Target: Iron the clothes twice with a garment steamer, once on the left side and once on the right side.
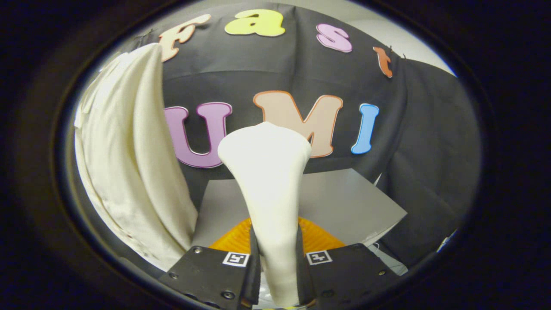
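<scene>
A white garment steamer stands upright between the fingers, its narrow handle clamped low down and its wider head rising ahead of them. My gripper is shut on that handle, with both fingers pressing its sides. A cream-white garment hangs to the left of the steamer, a little apart from its head, and its folds run down past the left finger. The steamer's head points up and away, so its face is hidden from me.
A grey table top lies beyond the fingers, with an orange ribbed object just behind them. The booth's black cloth wall closes off the back and the right side.
</scene>
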Action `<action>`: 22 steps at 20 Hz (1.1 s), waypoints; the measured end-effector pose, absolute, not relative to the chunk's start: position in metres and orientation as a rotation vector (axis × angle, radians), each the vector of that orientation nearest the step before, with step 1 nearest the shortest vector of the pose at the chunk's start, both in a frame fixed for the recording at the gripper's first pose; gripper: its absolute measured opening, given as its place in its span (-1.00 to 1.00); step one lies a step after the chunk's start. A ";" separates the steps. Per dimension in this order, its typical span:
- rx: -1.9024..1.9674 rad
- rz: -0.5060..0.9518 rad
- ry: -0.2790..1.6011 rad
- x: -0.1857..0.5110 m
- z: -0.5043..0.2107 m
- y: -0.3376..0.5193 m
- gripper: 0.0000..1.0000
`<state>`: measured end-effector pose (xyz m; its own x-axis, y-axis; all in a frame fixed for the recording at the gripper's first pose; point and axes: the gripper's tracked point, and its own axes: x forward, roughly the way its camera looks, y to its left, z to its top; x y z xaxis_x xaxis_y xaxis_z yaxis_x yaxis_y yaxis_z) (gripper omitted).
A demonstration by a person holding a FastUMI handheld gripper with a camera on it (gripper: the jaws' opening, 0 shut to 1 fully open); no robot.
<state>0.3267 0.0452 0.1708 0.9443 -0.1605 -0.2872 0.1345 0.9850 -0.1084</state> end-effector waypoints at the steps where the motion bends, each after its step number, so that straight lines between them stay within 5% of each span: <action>1: -0.075 -0.138 0.273 0.313 0.180 0.061 -0.32; 12: 0.004 0.062 0.171 0.190 0.207 0.269 -0.33; 22: 0.033 0.189 0.153 0.200 0.191 0.393 -0.34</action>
